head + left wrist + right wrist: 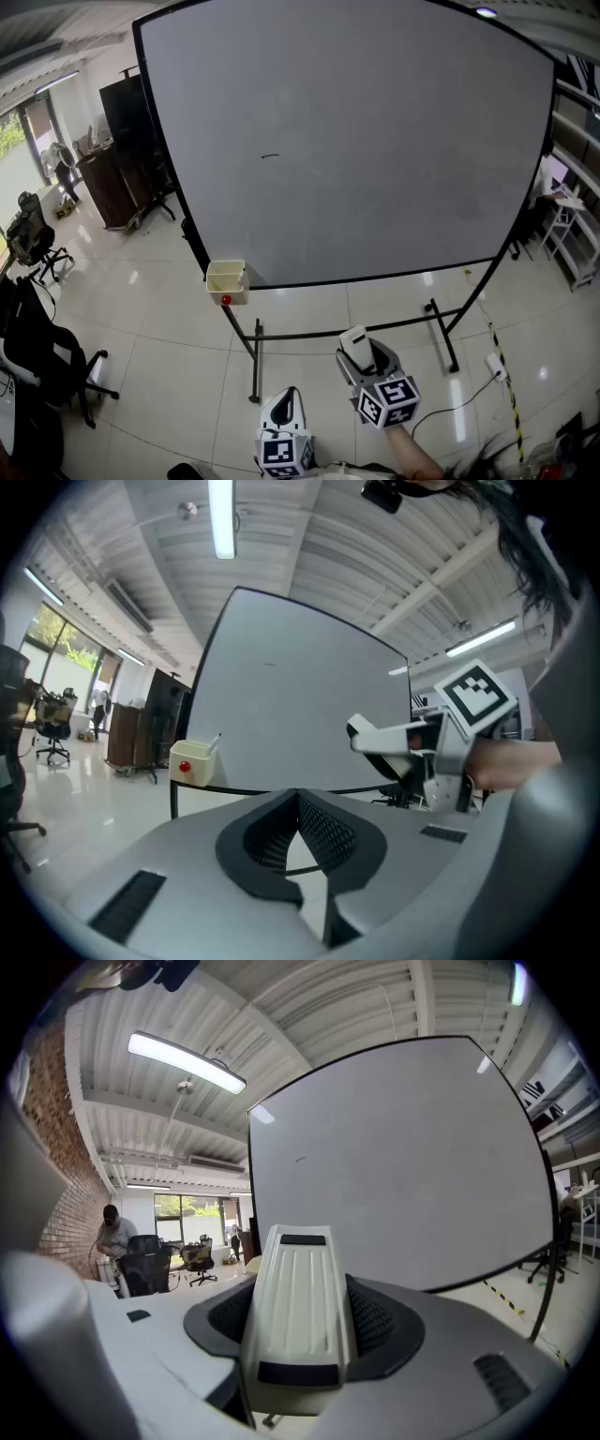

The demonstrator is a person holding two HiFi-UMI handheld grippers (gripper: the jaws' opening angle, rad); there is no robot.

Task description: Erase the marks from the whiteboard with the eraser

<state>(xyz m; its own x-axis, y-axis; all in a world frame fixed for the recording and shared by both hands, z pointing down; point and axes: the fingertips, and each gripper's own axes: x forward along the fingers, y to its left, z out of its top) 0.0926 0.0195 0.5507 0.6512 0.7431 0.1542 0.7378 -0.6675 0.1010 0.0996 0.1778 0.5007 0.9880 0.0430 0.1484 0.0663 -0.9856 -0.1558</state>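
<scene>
A large whiteboard on a black wheeled stand fills the head view, with one short dark mark left of its middle. The same mark shows small in the right gripper view. My right gripper is shut on a white ribbed eraser and hangs well below the board's bottom edge. My left gripper is lower and to the left, its jaws closed with nothing between them. In the left gripper view the eraser is visible at the right, held in the other gripper.
A cream marker tray with a red magnet hangs at the board's lower left corner. The stand's black legs spread over the tiled floor. Office chairs stand at left, dark cabinets behind, and a cable lies at right.
</scene>
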